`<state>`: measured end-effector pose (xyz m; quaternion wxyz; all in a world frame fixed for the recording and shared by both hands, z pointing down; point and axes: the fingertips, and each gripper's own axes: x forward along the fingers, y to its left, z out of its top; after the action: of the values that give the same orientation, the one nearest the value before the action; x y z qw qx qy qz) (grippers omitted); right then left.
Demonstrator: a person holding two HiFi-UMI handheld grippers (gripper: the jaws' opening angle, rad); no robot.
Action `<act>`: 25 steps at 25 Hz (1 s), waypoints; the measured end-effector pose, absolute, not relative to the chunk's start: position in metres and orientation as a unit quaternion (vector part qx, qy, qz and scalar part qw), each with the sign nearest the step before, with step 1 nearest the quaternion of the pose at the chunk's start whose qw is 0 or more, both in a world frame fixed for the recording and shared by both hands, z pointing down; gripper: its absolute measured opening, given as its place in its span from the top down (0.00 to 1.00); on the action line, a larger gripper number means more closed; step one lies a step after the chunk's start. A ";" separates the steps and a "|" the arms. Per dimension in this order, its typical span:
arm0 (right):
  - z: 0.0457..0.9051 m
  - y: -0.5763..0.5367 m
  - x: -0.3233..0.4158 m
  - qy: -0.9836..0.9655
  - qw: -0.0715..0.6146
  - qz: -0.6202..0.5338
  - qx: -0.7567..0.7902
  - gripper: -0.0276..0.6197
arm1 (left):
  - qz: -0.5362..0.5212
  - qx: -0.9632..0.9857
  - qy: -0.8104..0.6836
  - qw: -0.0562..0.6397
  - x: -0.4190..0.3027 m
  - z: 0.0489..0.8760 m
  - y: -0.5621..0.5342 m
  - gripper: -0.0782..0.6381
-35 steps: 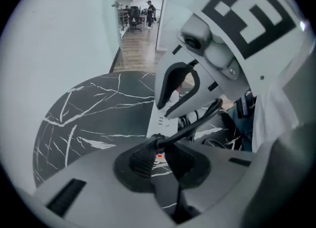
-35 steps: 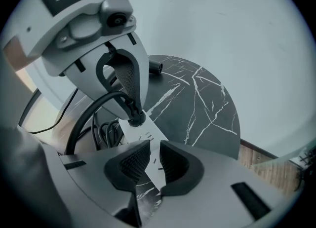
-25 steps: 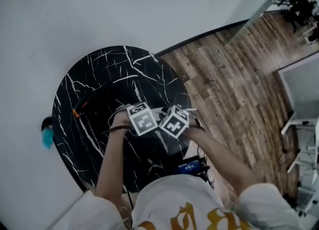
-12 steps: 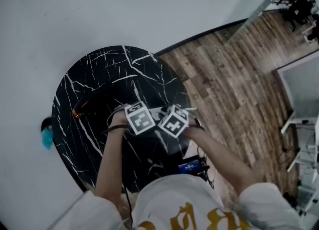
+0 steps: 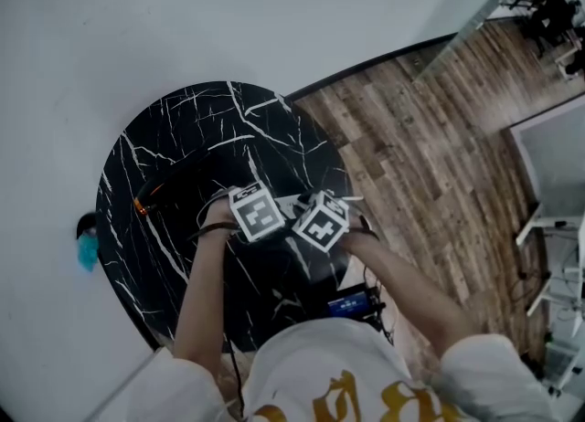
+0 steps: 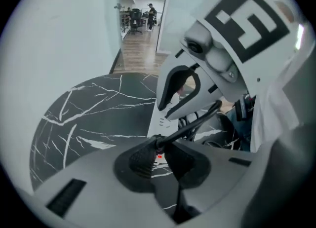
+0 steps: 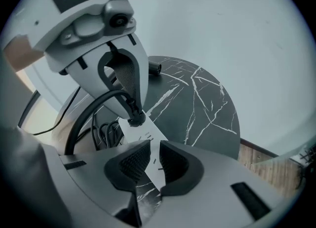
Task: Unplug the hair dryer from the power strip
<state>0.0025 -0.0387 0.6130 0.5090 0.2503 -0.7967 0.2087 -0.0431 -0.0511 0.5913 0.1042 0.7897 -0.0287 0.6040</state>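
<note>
A white power strip lies on the black marble table. My right gripper is shut on the strip, one pad on each long side. At the strip's far end a black plug stands on it; I cannot tell if its prongs are out. My left gripper is shut on that plug, and its black cord runs off up to the right. The dark hair dryer with an orange ring lies at the table's left. In the head view both marker cubes sit close together and hide the jaws.
Loops of black cord lie beside the strip near the table edge. A teal object sits by the white wall on the left. Wooden floor lies to the right. A small device with a blue screen hangs at the person's waist.
The left gripper's cube has shifted slightly up and to the left in the head view. The right gripper has stayed in place.
</note>
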 end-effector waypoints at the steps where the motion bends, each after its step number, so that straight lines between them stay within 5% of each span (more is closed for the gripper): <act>1: 0.613 -0.039 0.003 -0.797 0.509 0.207 0.251 0.86 | 0.595 0.795 -0.025 0.116 -0.044 0.590 -0.057 0.82; 4: 0.613 -0.041 0.002 -0.796 0.507 0.210 0.255 0.86 | 0.574 0.803 0.000 0.159 -0.042 0.590 -0.050 0.82; 9: 0.613 -0.038 0.001 -0.799 0.499 0.219 0.255 0.86 | 0.617 0.782 -0.022 0.084 -0.039 0.593 -0.036 0.82; 16: 0.613 -0.040 0.002 -0.799 0.505 0.200 0.256 0.86 | 0.572 0.799 0.012 0.186 -0.044 0.590 -0.047 0.81; 21: 0.613 -0.041 0.001 -0.801 0.502 0.206 0.253 0.86 | 0.618 0.779 -0.014 0.105 -0.040 0.595 -0.034 0.82; 25: 0.612 -0.040 0.001 -0.801 0.503 0.202 0.253 0.86 | 0.609 0.783 -0.013 0.127 -0.042 0.594 -0.041 0.82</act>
<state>0.0010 -0.0405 0.6121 0.5034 0.2533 -0.8009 0.2024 -0.0422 -0.0412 0.5937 0.1265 0.7832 -0.0133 0.6086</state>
